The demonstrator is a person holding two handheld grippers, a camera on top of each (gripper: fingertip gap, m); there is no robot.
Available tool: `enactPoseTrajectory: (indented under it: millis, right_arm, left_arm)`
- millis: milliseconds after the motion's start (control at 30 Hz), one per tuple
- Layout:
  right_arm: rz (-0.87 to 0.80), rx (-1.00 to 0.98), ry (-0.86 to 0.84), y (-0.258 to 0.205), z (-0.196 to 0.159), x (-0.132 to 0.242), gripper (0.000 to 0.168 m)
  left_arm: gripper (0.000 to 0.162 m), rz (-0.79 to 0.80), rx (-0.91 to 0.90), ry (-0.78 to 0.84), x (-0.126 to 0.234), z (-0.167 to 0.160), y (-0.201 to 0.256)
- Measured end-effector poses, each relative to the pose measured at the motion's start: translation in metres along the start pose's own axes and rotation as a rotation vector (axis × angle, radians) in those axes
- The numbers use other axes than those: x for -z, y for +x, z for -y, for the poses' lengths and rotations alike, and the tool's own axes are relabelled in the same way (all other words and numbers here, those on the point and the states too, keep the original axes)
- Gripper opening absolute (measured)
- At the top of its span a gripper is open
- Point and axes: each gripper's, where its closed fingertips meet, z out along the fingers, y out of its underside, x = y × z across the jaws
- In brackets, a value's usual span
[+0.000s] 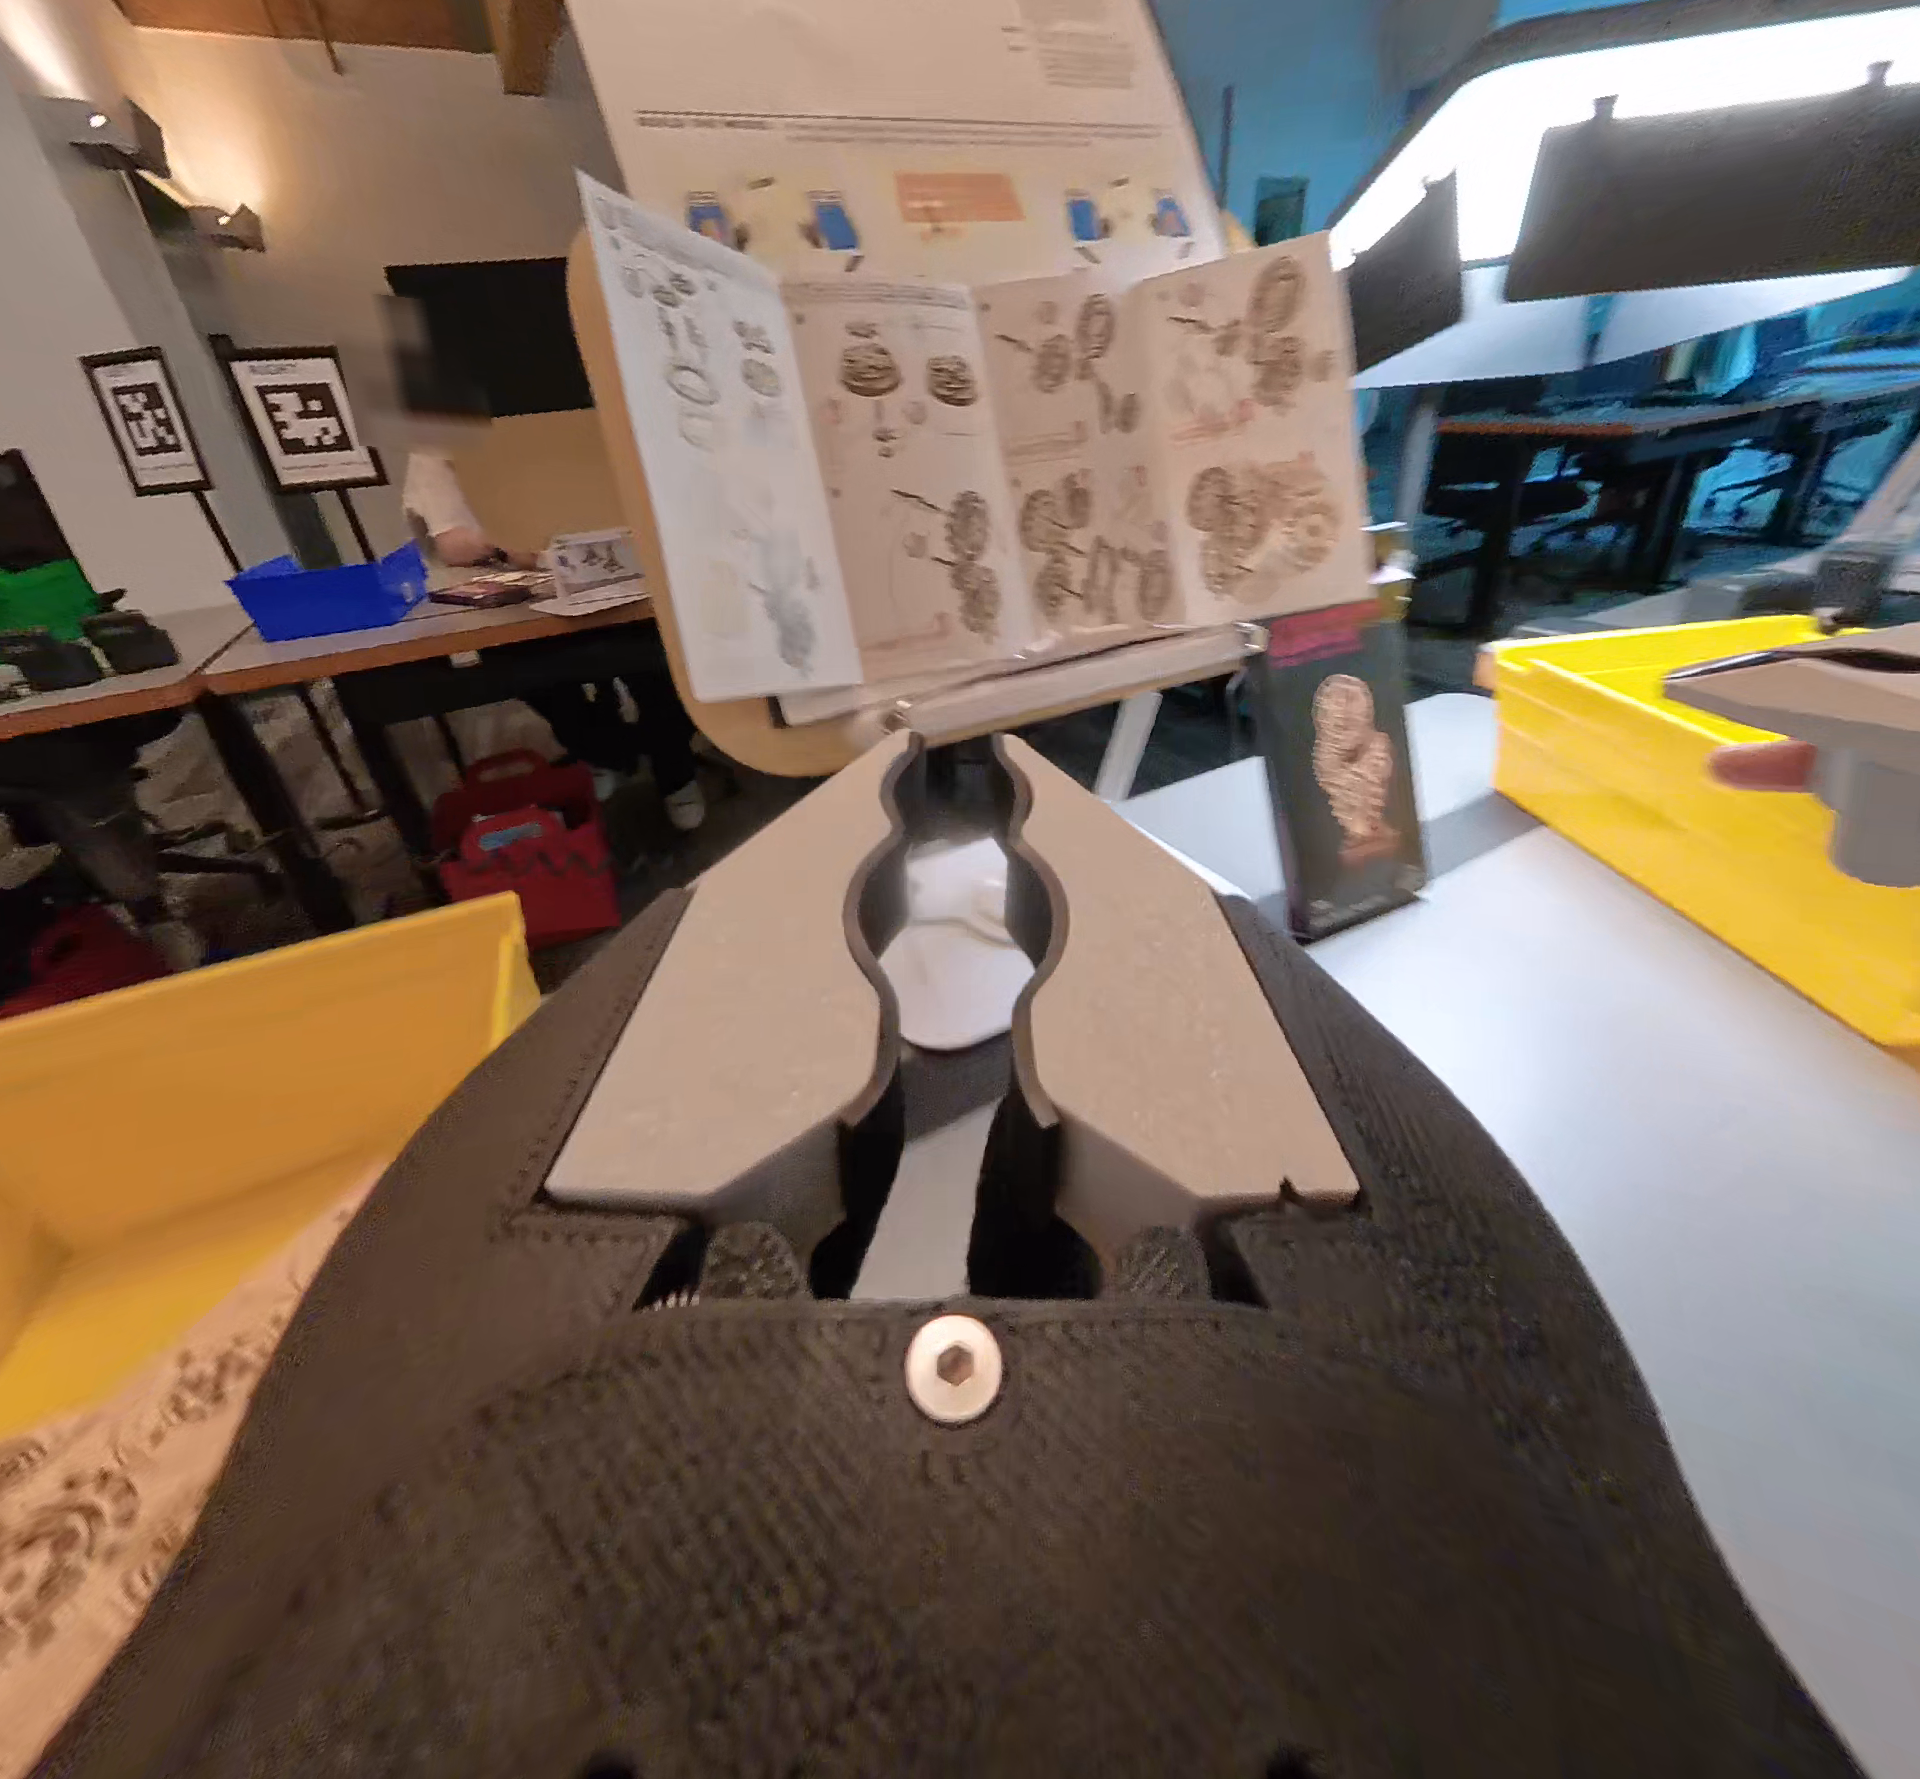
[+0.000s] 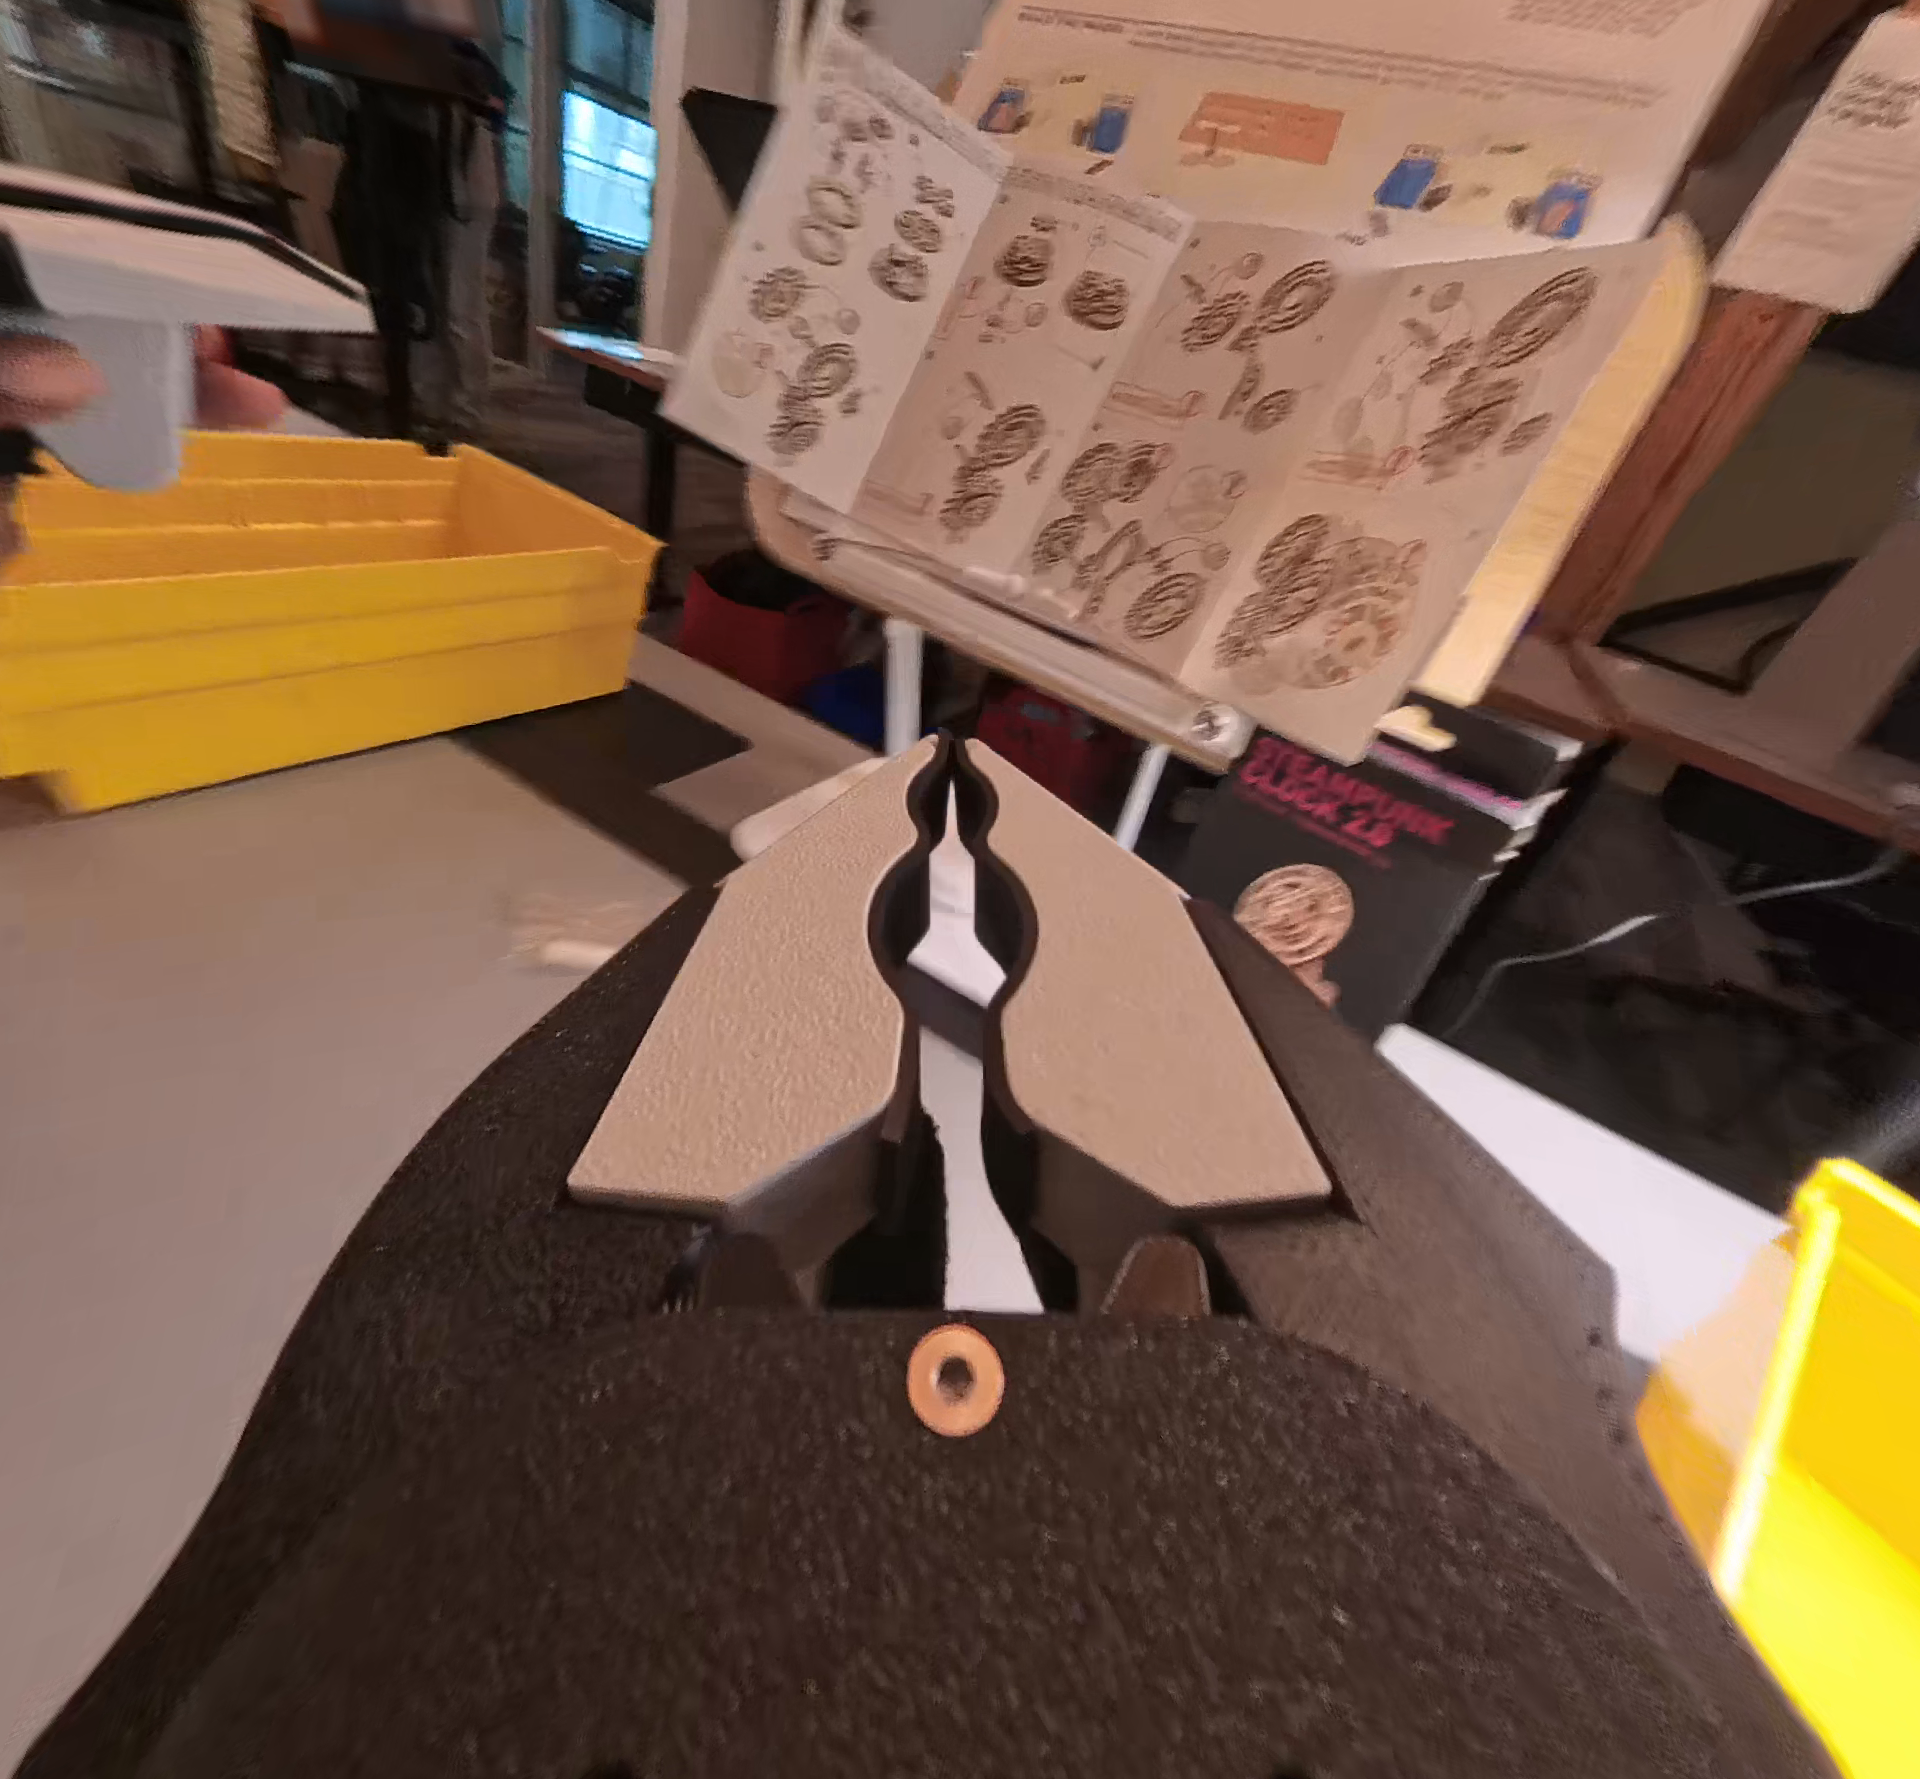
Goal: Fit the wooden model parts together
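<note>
My left gripper (image 1: pixel 957 744) is empty and held up over the grey table (image 1: pixel 1558 1158); its jaws stand a narrow gap apart. My right gripper (image 2: pixel 951 747) is empty with its tips together. A pale wooden sheet of laser-cut parts (image 1: pixel 94 1521) lies in a yellow bin (image 1: pixel 239 1085) at the lower left of the left wrist view. The right gripper's body (image 1: pixel 1818 721), with a person's fingertip on it, shows at the right edge of that view. The left gripper's body (image 2: pixel 125 306) shows at the left of the right wrist view.
An open instruction booklet (image 1: pixel 987 472) (image 2: pixel 1174 430) rests on a tilted stand ahead. A black model box (image 1: pixel 1340 784) (image 2: pixel 1340 888) stands under it. Stacked yellow trays (image 1: pixel 1683 815) (image 2: pixel 312 586) sit on the table, and another yellow bin (image 2: pixel 1829 1438) at the lower right. A person sits at a far table. The gap from one gripper's tips to the other's is roughly 20 centimetres.
</note>
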Motion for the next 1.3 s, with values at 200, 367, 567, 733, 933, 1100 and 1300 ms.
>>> enactPoseTrajectory:
  millis: [200,367,567,733,933,1100,1300]
  right_arm:
    - [-0.179,-0.017,-0.089,0.119,0.015,-0.071,0.059]
    - [-0.138,-0.084,-0.218,0.143,-0.002,-0.111,0.063]
    - [-0.107,-0.105,-0.199,0.147,-0.005,-0.126,0.009]
    - [-0.090,-0.085,-0.193,0.158,-0.002,-0.131,0.000]
    - [-0.109,-0.018,-0.220,0.166,-0.009,-0.134,0.000]
    - [-0.111,-0.033,-0.233,0.169,-0.018,-0.136,0.000]
    - [-0.123,-0.041,-0.226,0.170,-0.020,-0.136,0.000]
  left_arm:
    - [0.058,-0.017,0.135,-0.120,-0.102,0.011,-0.071]
    - [0.033,-0.076,0.210,-0.120,-0.141,0.013,-0.085]
    - [0.000,-0.040,0.194,-0.176,-0.152,-0.014,-0.090]
    - [0.000,-0.044,0.225,-0.193,-0.158,-0.027,-0.093]
    - [0.000,-0.065,0.267,-0.201,-0.169,-0.036,-0.095]
    - [0.000,-0.097,0.312,-0.196,-0.170,-0.039,-0.098]
    - [0.002,-0.139,0.376,-0.201,-0.174,-0.040,-0.101]
